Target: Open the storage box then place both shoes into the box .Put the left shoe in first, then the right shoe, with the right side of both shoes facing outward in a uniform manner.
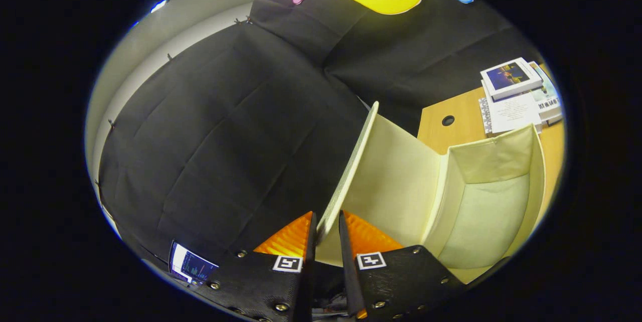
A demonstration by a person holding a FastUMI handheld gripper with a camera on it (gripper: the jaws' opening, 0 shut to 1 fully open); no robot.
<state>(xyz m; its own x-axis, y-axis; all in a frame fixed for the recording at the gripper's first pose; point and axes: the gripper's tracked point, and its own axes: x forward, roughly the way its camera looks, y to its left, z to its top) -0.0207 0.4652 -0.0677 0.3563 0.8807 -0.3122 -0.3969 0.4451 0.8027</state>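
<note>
Raised lid (351, 171) flanks the storage box's (536, 181) open mouth

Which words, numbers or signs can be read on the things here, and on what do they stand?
Books on the desk: print too small to read.
Gripper, shut on the lid: square markers, patterns without words.
Storage box: no text.

No word or number can be read. The books (516, 96) on the table (454, 139) carry lines of print and a cover title (too small and blurred to make out). The gripper (327, 221), its fingers closed on the edge of the storage box's raised lid (391, 176), bears two square coded markers (287, 263), one behind each finger, patterns rather than letters.
</note>
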